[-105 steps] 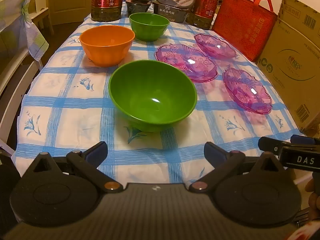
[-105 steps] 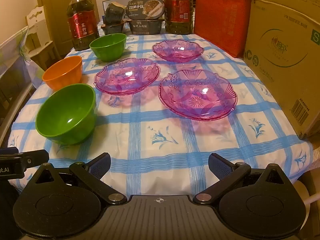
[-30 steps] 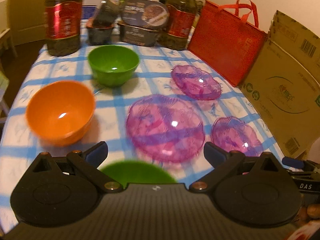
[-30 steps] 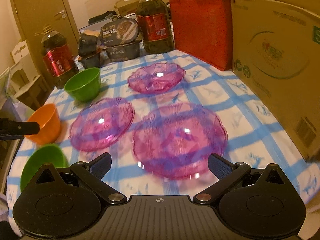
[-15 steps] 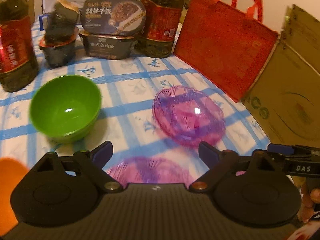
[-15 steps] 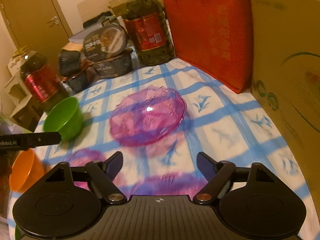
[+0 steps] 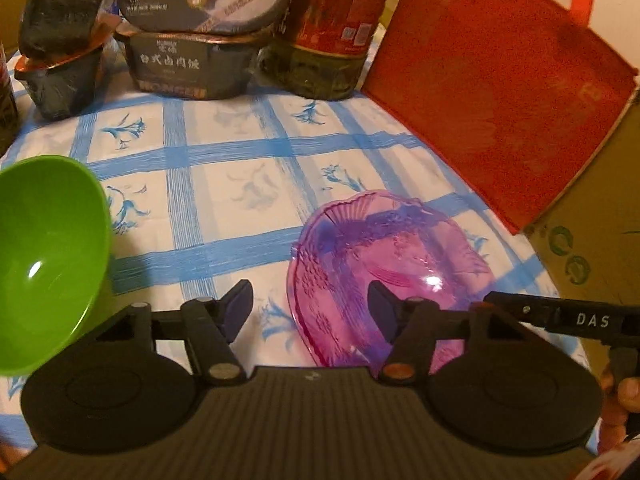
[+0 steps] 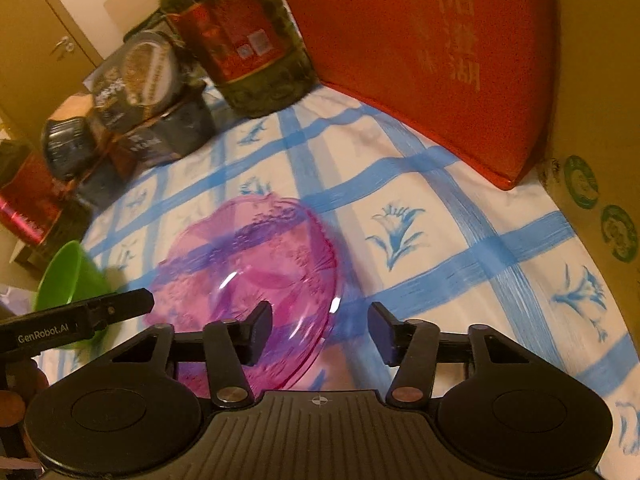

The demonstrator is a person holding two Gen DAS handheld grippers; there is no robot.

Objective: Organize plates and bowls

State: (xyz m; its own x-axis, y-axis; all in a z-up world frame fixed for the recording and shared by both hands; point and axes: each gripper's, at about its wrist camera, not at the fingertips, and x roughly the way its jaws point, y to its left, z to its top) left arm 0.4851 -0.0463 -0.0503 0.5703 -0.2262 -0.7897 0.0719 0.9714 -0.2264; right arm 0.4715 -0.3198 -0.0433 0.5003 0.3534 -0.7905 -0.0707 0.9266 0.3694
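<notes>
Pink plate (image 7: pixel 384 264) astride both closing claws' (image 7: pixel 310 312) (image 8: pixel 320 328) gaps, unclamped — green bowl (image 7: pixel 44 256) left, red bag (image 7: pixel 492 92) behind.

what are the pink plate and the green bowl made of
Pink plate: see-through tinted plastic or pressed glass, I can't tell which; the tablecloth stripes show through it, and it has moulded relief patterns, a scalloped rim and a bright glint.
Green bowl: probably plastic or melamine; opaque, even colour, smooth glossy inside with one small highlight.

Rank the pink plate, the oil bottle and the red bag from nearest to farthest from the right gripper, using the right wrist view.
1. Pink plate, just ahead of the right gripper, to its left.
2. Red bag, behind, right.
3. Oil bottle, at the back, centre-left.
</notes>
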